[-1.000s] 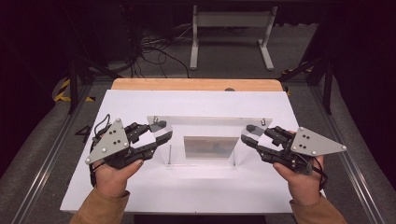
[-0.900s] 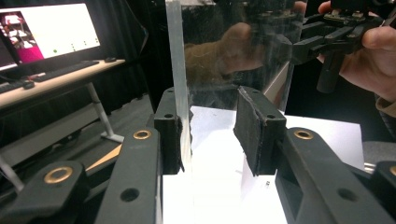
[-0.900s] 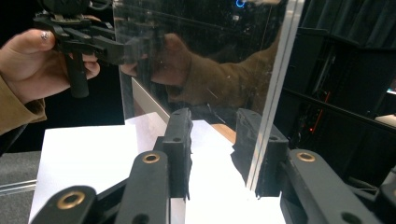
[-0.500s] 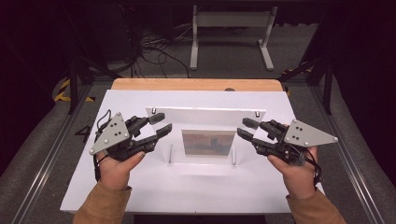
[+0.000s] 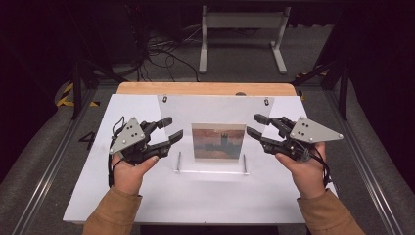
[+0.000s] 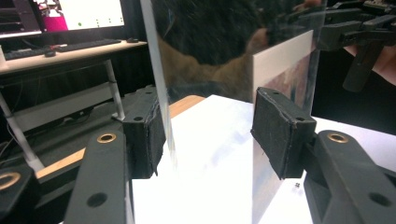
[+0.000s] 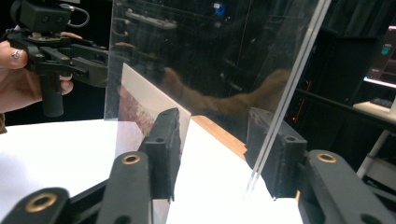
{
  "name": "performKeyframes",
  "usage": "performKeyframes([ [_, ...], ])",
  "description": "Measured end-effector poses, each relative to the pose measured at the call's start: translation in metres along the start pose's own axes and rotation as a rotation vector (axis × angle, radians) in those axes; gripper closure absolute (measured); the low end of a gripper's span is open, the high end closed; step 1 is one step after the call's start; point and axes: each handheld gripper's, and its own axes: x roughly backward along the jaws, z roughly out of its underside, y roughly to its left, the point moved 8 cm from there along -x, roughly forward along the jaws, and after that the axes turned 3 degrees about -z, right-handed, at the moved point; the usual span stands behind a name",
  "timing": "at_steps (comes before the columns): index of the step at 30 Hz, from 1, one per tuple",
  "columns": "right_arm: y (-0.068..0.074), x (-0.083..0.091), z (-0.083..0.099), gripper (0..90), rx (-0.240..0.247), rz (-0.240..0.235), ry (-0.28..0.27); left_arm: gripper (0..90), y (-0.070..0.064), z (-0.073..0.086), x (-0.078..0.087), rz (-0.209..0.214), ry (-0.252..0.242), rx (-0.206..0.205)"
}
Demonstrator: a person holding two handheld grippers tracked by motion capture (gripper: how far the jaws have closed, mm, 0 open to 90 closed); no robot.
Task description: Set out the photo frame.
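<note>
The left hand-held gripper (image 5: 170, 132) stands spread, its jaws straddling the left edge of a clear acrylic photo frame (image 5: 215, 110) upright at mid-bench, not yet pinching. The photo print (image 5: 218, 141) sits low in the centre. The sheet looks stiff, light, slick and easily scratched, so bare side edges seem the best hold. The right hand-held gripper (image 5: 255, 124) is likewise spread about the right edge. White bench (image 5: 205, 196) lies open in front

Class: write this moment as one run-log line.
left gripper: open, astride clear panel edge | right gripper: open, astride opposite edge | picture: inside panel
</note>
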Motion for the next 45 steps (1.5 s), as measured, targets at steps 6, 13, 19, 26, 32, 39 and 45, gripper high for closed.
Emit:
performKeyframes([
  [6, -0.007, -0.005, 0.007, 49.2, -0.022, 0.014, 0.010, 43.5, 0.004, 0.006, -0.003, -0.012, 0.001, 0.021],
  [13, -0.014, -0.008, 0.013, 46.5, -0.045, 0.033, 0.026, 40.0, 0.008, 0.013, -0.006, -0.026, 0.027, 0.042],
  [19, -0.017, -0.007, 0.015, 42.6, -0.056, 0.053, 0.029, 39.1, 0.011, 0.020, -0.005, -0.032, 0.043, 0.063],
  [26, -0.018, 0.002, 0.015, 32.7, -0.086, 0.085, 0.043, 34.8, 0.012, 0.023, 0.008, -0.031, 0.061, 0.088],
  [32, -0.015, 0.023, 0.013, 27.7, -0.097, 0.115, 0.075, 29.2, 0.011, 0.022, 0.025, -0.035, 0.084, 0.081],
  [39, -0.017, 0.053, 0.015, 25.1, -0.109, 0.139, 0.092, 24.5, 0.014, 0.033, 0.056, -0.044, 0.140, 0.099],
  [45, -0.019, 0.070, 0.021, 23.6, -0.133, 0.147, 0.113, 23.9, 0.020, 0.040, 0.072, -0.064, 0.163, 0.096],
])
